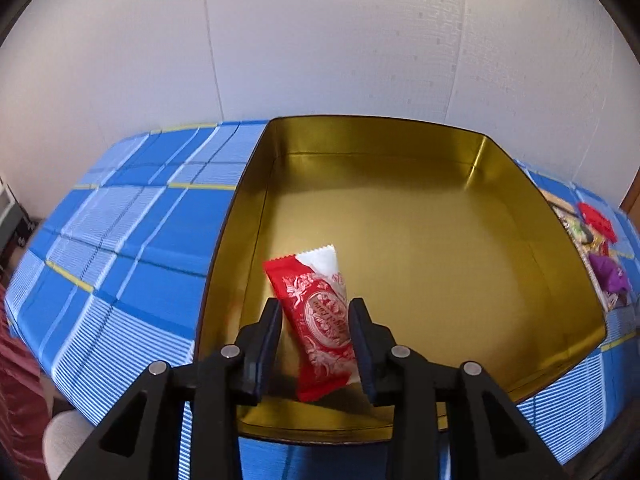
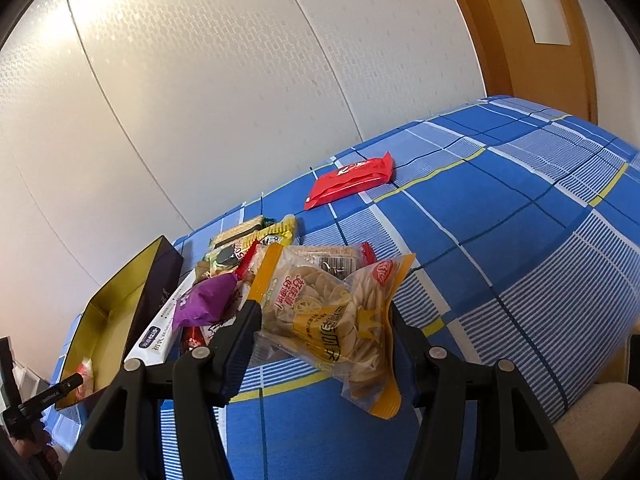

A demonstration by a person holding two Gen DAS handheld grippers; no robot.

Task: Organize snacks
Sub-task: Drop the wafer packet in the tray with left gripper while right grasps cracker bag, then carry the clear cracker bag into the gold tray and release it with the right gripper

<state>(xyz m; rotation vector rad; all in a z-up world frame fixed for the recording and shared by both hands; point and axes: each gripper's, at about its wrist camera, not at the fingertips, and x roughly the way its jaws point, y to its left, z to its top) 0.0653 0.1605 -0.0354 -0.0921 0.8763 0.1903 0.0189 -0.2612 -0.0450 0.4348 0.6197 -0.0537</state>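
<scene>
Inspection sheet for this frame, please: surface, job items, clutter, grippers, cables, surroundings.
Surface: blue plaid tablecloth.
Job items: gold tin holds one red-and-white packet; snack pile beside the tin; red packet lies apart.
Clutter: nothing seen.
Grippers: left gripper open around the red-and-white packet; right gripper shut on yellow-edged cracker bag.
Cables: nothing seen.
Surroundings: white wall, wooden door frame.

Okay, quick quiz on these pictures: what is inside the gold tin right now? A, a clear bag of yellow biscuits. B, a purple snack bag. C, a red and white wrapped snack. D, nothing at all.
C: in the left wrist view the red and white wrapped snack is inside the gold tin; the other snacks are outside it.
</scene>
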